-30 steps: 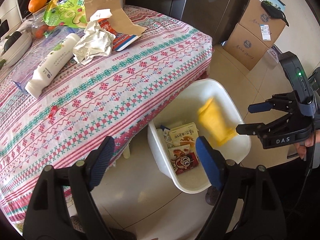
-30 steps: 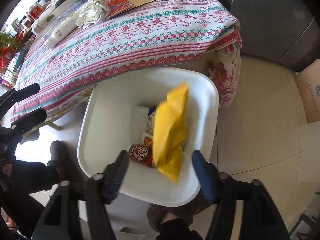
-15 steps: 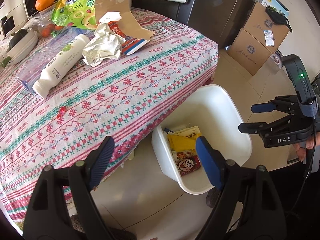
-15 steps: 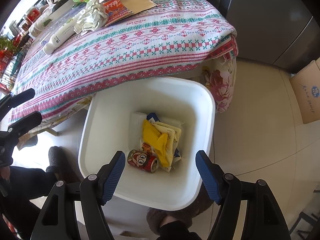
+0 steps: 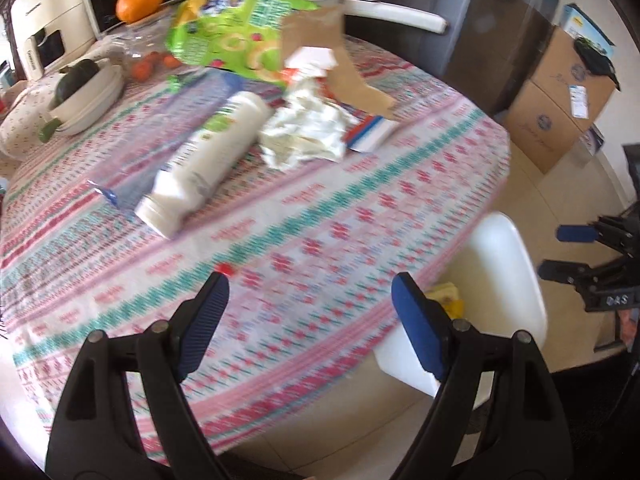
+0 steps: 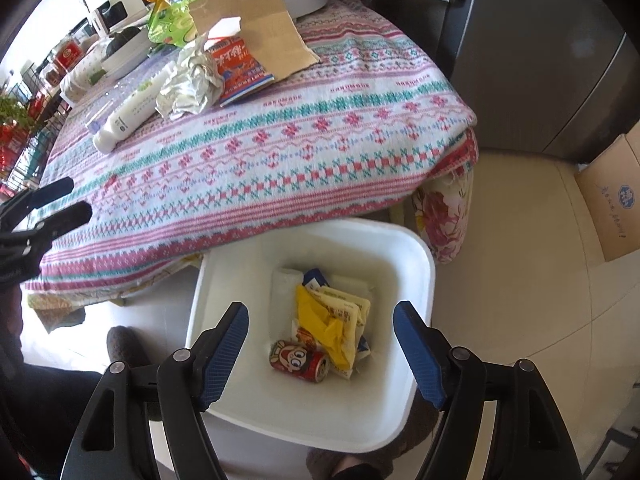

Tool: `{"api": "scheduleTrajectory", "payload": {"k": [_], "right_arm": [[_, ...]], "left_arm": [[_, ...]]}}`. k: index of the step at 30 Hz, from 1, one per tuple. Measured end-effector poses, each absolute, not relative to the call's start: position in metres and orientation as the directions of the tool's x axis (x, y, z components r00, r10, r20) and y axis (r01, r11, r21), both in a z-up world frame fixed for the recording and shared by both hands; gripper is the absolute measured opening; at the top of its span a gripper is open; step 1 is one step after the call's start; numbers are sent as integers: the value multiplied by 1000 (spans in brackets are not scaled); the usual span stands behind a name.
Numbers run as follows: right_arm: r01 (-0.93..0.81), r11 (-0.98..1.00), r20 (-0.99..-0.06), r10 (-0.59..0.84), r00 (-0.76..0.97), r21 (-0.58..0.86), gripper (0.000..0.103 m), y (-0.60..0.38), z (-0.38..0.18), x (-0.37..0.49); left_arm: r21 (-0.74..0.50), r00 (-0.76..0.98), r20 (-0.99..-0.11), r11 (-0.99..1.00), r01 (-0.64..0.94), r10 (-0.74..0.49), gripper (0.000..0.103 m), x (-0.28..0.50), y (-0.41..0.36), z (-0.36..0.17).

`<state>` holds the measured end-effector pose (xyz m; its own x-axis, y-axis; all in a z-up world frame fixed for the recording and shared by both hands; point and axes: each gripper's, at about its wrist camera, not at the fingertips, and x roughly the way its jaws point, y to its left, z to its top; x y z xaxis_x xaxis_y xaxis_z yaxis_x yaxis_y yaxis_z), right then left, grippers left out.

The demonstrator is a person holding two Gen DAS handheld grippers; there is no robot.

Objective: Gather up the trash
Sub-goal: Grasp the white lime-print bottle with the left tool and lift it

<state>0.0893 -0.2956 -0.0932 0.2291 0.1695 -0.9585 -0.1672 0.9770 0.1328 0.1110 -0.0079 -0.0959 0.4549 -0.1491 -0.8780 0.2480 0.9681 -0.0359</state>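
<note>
1. The left gripper (image 5: 310, 294) hangs over the near part of the table (image 5: 360, 216), its blue ribbed pads spread wide with nothing between them, only patterned cloth below.
2. The right gripper (image 6: 320, 350) sits above the white bin (image 6: 416, 364) on the floor, pads likewise wide apart and empty; the bin's contents lie straight below the gap.
3. Inside the bin: a crumpled yellow wrapper (image 6: 320, 324) on top of flat printed packets, and a small red can (image 6: 299, 361) with a cartoon face lying on its side beside it, toward the near wall.
4. Trash left on the table lies well beyond the left gripper, toward the far side: a white plastic bottle (image 5: 204, 164) on its side, smooth and cylindrical, cap end nearest the gripper.
5. Just right of the bottle is a wad of crumpled white paper (image 5: 308, 132), creased and soft-looking, touching the bottle's far end.
6. Behind the wad: a red and blue printed packet (image 6: 238, 68), partly under a flat piece of brown cardboard (image 6: 260, 28), and a glossy green snack bag (image 5: 236, 24).
7. A tiny red scrap (image 5: 223, 268) lies on the cloth just beyond the left gripper's left pad.
8. The tablecloth is woven, in pink, teal and white bands; the bin is smooth, rounded plastic, tucked against the table's edge.
</note>
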Motion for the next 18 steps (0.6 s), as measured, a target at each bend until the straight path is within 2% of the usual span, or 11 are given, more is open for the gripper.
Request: {"api": "scheduleTrajectory", "payload": {"k": [6,9,16,18], "right_arm": [[-156,977,-951,183,251,146,77,-275,-82,113],[-132,977,-938,199,285,167,78,-262,-73,128],[-118,970,-922,239,305,212,81,-234,-67,153],[-119,969,-922,242,302,216,81,-229,-68,157]], "left_arm": [[-87,442,-884,983,164,-152,83,156,32,-98],[-100,438,-883,980,173,-167,83,175,40,-102],[-8,407,-906,967,255,-115,66,219,27,-110],[13,388,-917,964,264,-94,64,229,23,-114]]}}
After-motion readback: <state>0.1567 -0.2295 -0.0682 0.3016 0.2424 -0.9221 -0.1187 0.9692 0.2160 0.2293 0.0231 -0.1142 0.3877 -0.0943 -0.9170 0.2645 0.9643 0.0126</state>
